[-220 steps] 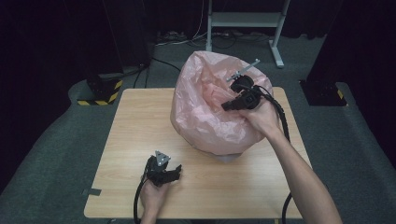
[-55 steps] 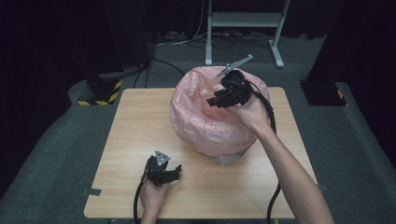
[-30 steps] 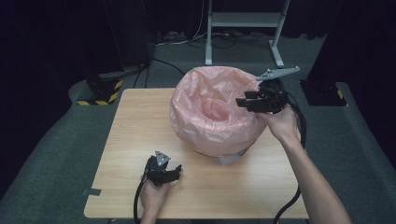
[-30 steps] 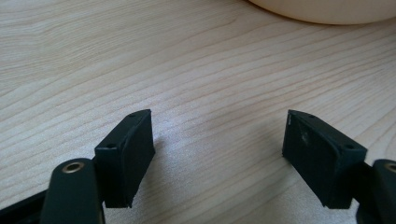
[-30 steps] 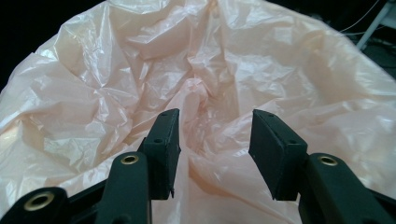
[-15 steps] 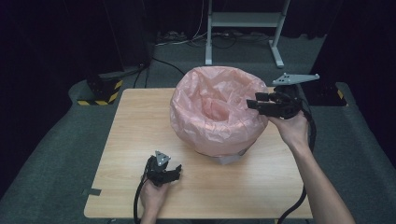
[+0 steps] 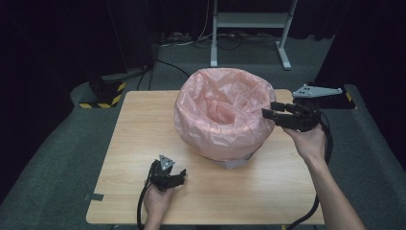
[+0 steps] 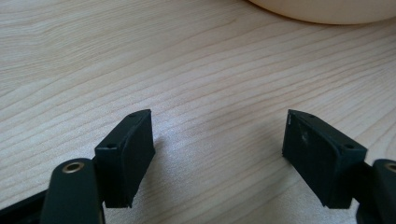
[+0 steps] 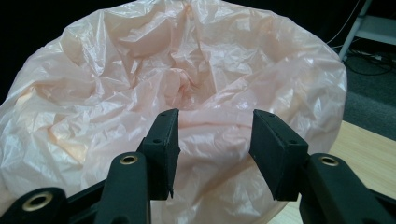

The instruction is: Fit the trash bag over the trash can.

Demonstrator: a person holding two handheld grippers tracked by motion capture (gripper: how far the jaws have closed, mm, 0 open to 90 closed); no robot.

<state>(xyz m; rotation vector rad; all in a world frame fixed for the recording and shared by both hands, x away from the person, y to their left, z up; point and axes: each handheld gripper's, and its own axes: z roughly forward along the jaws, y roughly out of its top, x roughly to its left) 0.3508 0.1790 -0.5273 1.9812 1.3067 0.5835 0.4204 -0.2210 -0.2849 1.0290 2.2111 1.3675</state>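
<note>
Right gripper (image 7: 268,114) half open, empty, at right rim of pink bag liner (image 7: 220,112). Next: pinch rim fold. Left gripper (image 8: 217,158) wide open, idle on table (image 7: 143,124).

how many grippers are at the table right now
2. The left gripper rests on the wooden table near its front edge, jaws open. The right gripper hovers at the right rim of the pink plastic bag, jaws open.
</note>
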